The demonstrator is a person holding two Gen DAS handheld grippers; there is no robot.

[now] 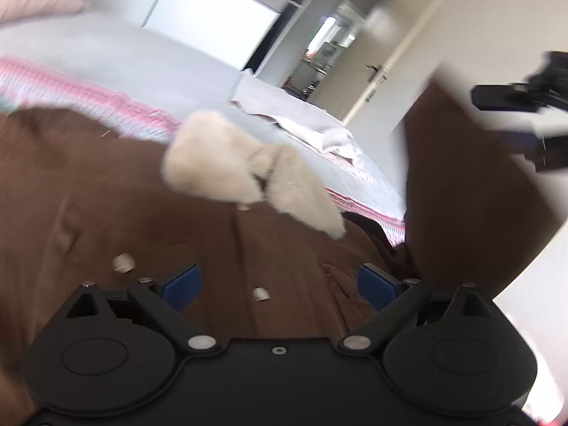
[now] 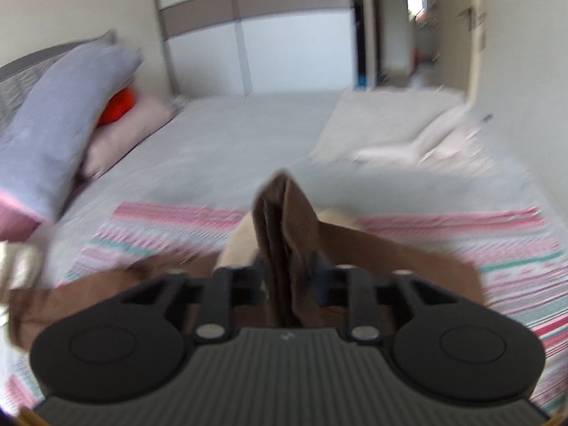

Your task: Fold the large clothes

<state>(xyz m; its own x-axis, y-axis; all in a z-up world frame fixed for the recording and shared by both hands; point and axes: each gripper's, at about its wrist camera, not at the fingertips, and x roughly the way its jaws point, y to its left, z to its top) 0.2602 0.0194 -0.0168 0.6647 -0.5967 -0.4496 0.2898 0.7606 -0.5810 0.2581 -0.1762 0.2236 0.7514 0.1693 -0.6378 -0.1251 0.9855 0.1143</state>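
No legible text, label, brand, number or sign appears in either wrist view; both are motion-blurred.

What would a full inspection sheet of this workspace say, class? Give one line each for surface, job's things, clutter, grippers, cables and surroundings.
Surface: bed with grey sheet; pink striped blanket spread across it.
Job's things: brown coat with cream fleece collar lying on the blanket, one part lifted.
Clutter: pillows and something orange at the head; folded pale bedding at the far corner.
Grippers: left gripper open above the coat, holding nothing; right gripper shut on a brown fold of the coat.
Cables: nothing seen.
Surroundings: wardrobe, open door; both views blurred.
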